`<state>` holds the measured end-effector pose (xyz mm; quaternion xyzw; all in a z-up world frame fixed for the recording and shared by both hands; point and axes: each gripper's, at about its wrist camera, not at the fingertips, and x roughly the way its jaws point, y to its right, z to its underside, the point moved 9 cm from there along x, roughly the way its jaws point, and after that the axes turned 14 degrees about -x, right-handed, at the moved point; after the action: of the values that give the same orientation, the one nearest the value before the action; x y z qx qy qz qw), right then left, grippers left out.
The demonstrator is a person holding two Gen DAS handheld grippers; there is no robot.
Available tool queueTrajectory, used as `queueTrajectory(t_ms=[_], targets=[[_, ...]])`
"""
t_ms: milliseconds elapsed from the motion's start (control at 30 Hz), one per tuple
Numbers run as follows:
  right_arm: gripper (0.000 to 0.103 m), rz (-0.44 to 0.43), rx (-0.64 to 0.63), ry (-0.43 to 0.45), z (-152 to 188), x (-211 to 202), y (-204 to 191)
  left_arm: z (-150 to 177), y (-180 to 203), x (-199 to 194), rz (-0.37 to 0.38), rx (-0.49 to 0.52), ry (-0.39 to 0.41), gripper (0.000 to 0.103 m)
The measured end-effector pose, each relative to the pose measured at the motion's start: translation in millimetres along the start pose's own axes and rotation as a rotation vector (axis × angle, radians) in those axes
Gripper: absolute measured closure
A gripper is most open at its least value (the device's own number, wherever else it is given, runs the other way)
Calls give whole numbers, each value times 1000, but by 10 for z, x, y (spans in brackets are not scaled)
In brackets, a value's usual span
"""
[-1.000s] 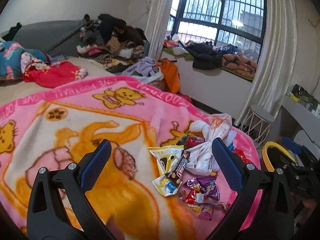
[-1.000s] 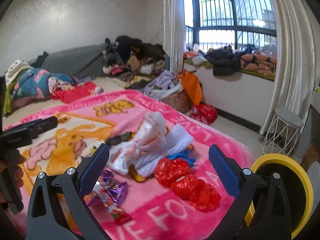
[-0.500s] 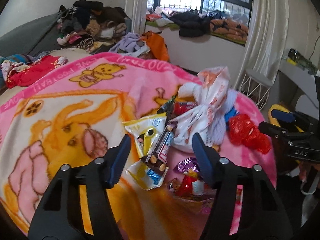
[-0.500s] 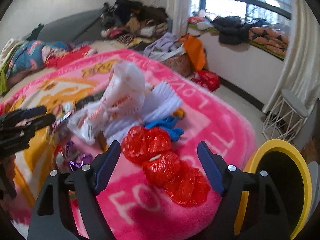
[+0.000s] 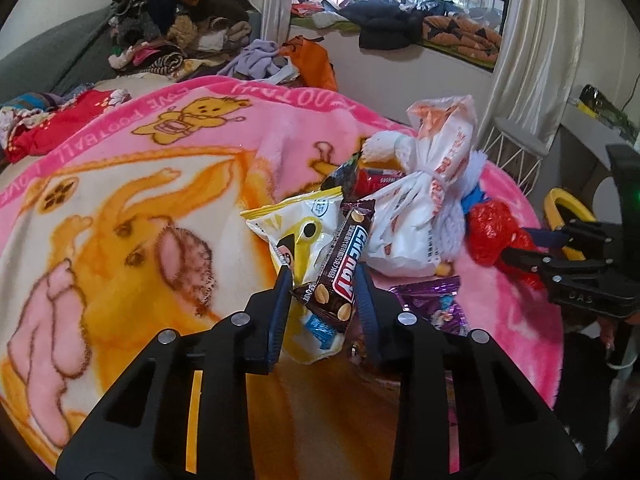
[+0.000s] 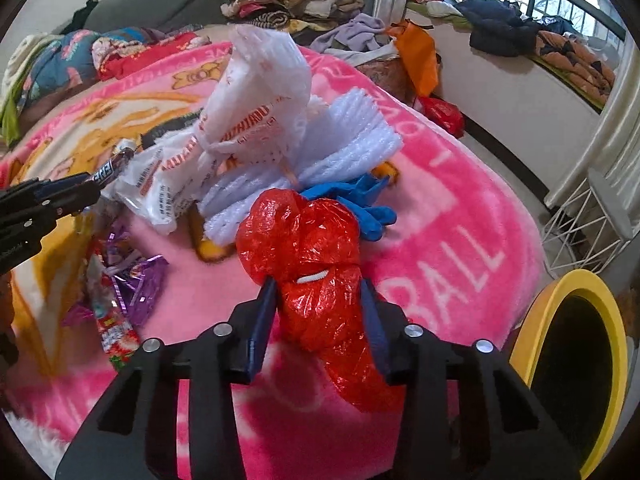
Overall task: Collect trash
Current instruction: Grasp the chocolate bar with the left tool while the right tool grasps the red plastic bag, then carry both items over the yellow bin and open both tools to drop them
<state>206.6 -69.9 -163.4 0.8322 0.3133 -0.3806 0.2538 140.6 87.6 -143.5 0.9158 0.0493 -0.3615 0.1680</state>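
Note:
Trash lies in a heap on the pink cartoon blanket (image 5: 120, 208). A brown chocolate bar wrapper (image 5: 344, 256) leans on a yellow-white snack bag (image 5: 296, 224). My left gripper (image 5: 322, 270) is closing, and its blue pads touch both sides of the wrapper's lower end. A crumpled red plastic bag (image 6: 312, 256) fills the gap of my right gripper (image 6: 317, 284), whose jaws are also closing and press on it. Behind it lie a white printed plastic bag (image 6: 256, 92), white foam netting (image 6: 344, 136) and a blue glove (image 6: 360, 200).
Purple and red candy wrappers (image 6: 128, 288) lie at the left of the heap. A yellow-rimmed black bin (image 6: 576, 280) stands beside the bed at the right, and a white wire stool (image 6: 592, 216) beyond it. Clothes (image 5: 180, 20) are piled at the head of the bed.
Both grippers sank toward the heap and their jaws narrowed from wide apart. The left now brackets the chocolate bar wrapper; the right now brackets the red plastic bag.

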Motion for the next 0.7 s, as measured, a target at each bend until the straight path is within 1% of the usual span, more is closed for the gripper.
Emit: queueTrajectory(t_ms=[133, 233, 333, 567, 700], targets=[[67, -50, 50, 55, -20, -136, -29, -50, 21, -107, 27, -32, 11, 78], [67, -81, 115, 117, -43, -305, -26, -100, 60, -204, 45, -49, 25, 79], [67, -96, 173, 163, -52, -446, 0, -153, 146, -296, 73, -54, 39, 79], [67, -54, 212, 222, -30, -716, 128, -225, 505, -390, 137, -26, 53, 79], [67, -21, 246, 251, -1, -862, 251, -226, 774, -397, 172, 11, 53, 79]])
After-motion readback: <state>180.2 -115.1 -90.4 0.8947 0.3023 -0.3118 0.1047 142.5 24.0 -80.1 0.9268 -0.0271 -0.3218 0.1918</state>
